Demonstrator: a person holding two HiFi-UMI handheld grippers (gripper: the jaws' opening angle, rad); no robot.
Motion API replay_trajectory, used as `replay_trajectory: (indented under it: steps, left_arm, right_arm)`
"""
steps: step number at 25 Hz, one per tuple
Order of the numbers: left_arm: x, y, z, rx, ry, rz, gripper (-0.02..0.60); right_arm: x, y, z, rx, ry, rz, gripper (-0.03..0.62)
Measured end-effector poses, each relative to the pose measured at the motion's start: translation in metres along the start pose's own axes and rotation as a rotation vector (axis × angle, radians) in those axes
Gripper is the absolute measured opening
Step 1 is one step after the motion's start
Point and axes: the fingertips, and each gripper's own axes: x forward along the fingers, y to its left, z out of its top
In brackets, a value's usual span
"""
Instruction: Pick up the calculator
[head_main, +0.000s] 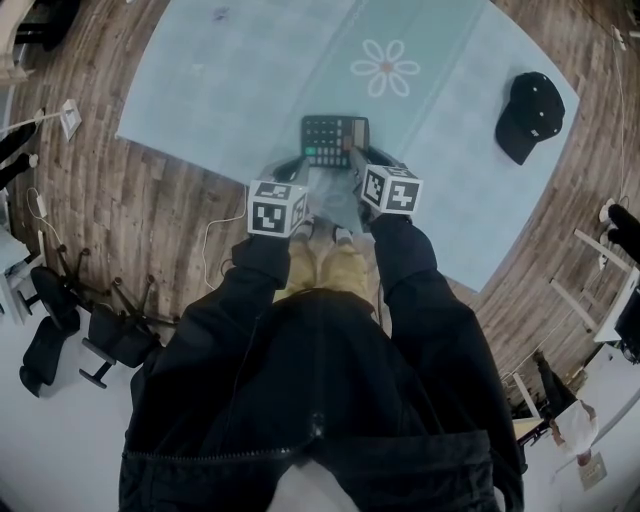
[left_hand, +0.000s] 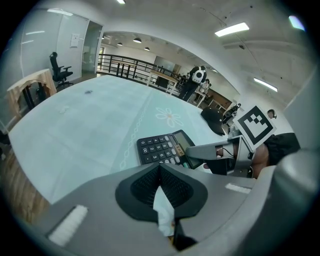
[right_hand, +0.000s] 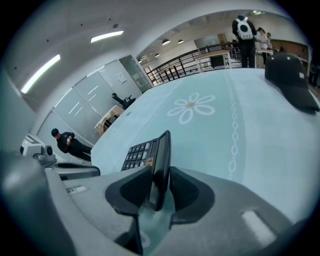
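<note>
Calculator (head_main: 335, 140) lies flat on the blue cloth (head_main: 200, 80) at frame centre, one edge between the open fingers of the right gripper (right_hand: 160, 180), while the left gripper (left_hand: 160, 175) has its fingers closed; judged light, rigid and smooth-cased, best pinched across that thin edge.

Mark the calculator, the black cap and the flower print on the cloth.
calculator (head_main: 330, 137), head view, on its keypad.
black cap (head_main: 535, 105), head view, on its crown.
flower print (head_main: 385, 68), head view, at its centre.
</note>
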Motion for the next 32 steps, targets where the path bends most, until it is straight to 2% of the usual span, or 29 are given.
replay_trajectory:
  steps: [5,9,14,20,32]
  left_arm:
    - [-0.005,0.000,-0.001,-0.002,-0.004,0.003,-0.002]
    - [-0.007,-0.004,0.003,0.000,-0.018,0.000,-0.002]
    - [-0.018,-0.009,0.010,0.009,-0.045,0.001,-0.003]
    - [-0.036,-0.011,0.032,0.024,-0.105,0.011,-0.003]
    - [-0.093,-0.069,0.107,0.123,-0.289,-0.039,-0.002]
  right_arm:
    - [-0.007,0.004,0.002,0.128,-0.030,0.066,0.066]
    - [-0.014,0.016,0.008,0.179,-0.058,0.106,0.040]
    - [-0.026,0.026,0.011,0.105,-0.074,0.078,0.040]
    - [-0.060,0.038,0.026,0.024,-0.147,0.052,0.040]
    - [-0.179,0.075,0.091,-0.115,-0.430,-0.003,0.040]
